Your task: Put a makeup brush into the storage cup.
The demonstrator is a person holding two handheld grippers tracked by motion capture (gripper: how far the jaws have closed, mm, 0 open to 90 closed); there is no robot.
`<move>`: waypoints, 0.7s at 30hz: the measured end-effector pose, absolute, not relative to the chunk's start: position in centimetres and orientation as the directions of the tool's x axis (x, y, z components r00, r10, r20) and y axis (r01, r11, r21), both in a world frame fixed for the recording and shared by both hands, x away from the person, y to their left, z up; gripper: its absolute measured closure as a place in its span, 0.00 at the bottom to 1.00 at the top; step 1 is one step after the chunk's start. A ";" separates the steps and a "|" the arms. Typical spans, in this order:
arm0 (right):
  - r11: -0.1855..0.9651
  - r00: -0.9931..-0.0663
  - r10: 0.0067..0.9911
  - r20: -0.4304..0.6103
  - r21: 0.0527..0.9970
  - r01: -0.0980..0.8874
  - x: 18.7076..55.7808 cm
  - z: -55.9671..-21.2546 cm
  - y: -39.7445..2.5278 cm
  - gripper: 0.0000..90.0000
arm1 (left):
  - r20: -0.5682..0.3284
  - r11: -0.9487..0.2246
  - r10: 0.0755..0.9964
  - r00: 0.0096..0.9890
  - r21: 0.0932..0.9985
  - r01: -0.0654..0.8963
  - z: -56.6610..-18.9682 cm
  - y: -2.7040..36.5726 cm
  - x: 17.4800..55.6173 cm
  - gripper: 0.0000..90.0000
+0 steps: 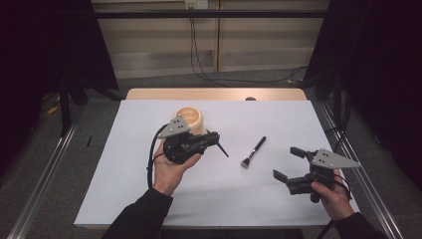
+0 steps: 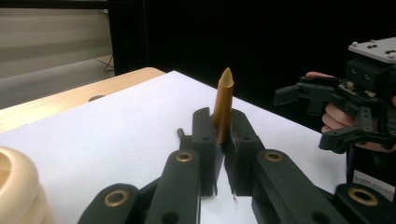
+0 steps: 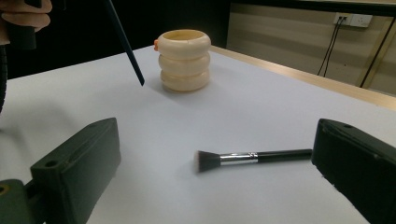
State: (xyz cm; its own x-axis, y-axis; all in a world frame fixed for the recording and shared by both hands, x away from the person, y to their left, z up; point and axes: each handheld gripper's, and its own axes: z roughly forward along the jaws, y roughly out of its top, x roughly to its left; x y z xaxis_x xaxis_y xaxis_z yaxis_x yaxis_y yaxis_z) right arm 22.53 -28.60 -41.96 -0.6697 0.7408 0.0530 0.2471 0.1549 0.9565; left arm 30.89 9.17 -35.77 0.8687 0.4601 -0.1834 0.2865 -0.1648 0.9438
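**Brush next, grip mid-handle**

Your L gripper pinches a thin stick beside the holder, toward the tabletop's far edge. Brush lies mid-tabletop: prob. light, stiff handle, soft bristles, so take the handle. R gripper hovers near the right edge, jaws spread, aimed at it.

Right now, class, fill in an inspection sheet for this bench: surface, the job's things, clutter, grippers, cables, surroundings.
Surface: white sheet over a wooden table.
Job's things: cream ringed holder, upright; makeup brush lying flat; slim brush with a gold, pointed end.
Clutter: nothing seen.
Grippers: left gripper shut on the slim brush; right gripper open, near the makeup brush.
Cables: black cable trailing from the left gripper; wall cables.
Surroundings: dark curtains, pale wall, wall socket.
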 end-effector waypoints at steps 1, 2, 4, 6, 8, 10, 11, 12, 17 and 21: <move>0.161 -0.673 0.738 0.048 0.956 0.245 22.4 -42.0 -28.9 0.00 | -0.181 -0.166 0.462 0.868 0.944 0.285 -35.7 9.3 31.0 0.93; 0.154 -0.673 0.737 0.059 0.955 0.252 22.2 -42.2 -29.2 0.00 | -0.176 -0.167 0.464 0.868 0.945 0.281 -35.7 9.4 31.1 0.93; 0.154 -0.659 0.750 0.058 0.953 0.260 21.9 -42.3 -29.6 0.00 | -0.182 -0.159 0.476 0.861 0.945 0.287 -35.6 9.9 31.5 0.93; 0.150 -0.651 0.757 0.061 0.953 0.264 21.7 -42.5 -30.0 0.00 | -0.187 -0.149 0.482 0.856 0.945 0.290 -35.4 10.4 31.9 0.93; 0.153 -0.646 0.761 0.064 0.950 0.274 21.5 -42.7 -30.4 0.00 | -0.187 -0.144 0.493 0.850 0.945 0.292 -35.3 10.9 32.2 0.93; 0.145 -0.622 0.779 0.078 0.943 0.299 21.2 -43.0 -30.8 0.01 | -0.182 -0.148 0.510 0.841 0.944 0.294 -35.0 11.2 32.3 0.93; 0.145 -0.622 0.779 0.078 0.943 0.299 21.2 -43.0 -30.8 0.01 | -0.181 -0.151 0.516 0.837 0.943 0.297 -35.0 11.3 32.3 0.93; 0.150 -0.625 0.777 0.073 0.943 0.297 21.2 -43.1 -30.9 0.00 | -0.184 -0.145 0.514 0.838 0.944 0.296 -35.0 11.4 32.4 0.93; 0.134 -0.585 0.808 0.068 0.946 0.295 20.9 -43.3 -31.3 0.01 | -0.182 -0.135 0.537 0.824 0.945 0.297 -34.6 12.0 32.9 0.93; 0.147 -0.584 0.810 0.054 0.945 0.291 21.0 -43.6 -31.3 0.01 | -0.183 -0.140 0.548 0.816 0.942 0.305 -34.6 12.5 33.5 0.93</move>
State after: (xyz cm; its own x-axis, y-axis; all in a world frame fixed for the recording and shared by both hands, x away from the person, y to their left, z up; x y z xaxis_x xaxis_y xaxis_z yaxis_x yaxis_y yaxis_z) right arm 20.96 -31.30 -43.56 -0.5845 0.8096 0.0542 0.2914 0.1471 0.9452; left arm 33.53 12.46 -34.59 0.8163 0.5478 -0.1832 0.3051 -0.1397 0.9420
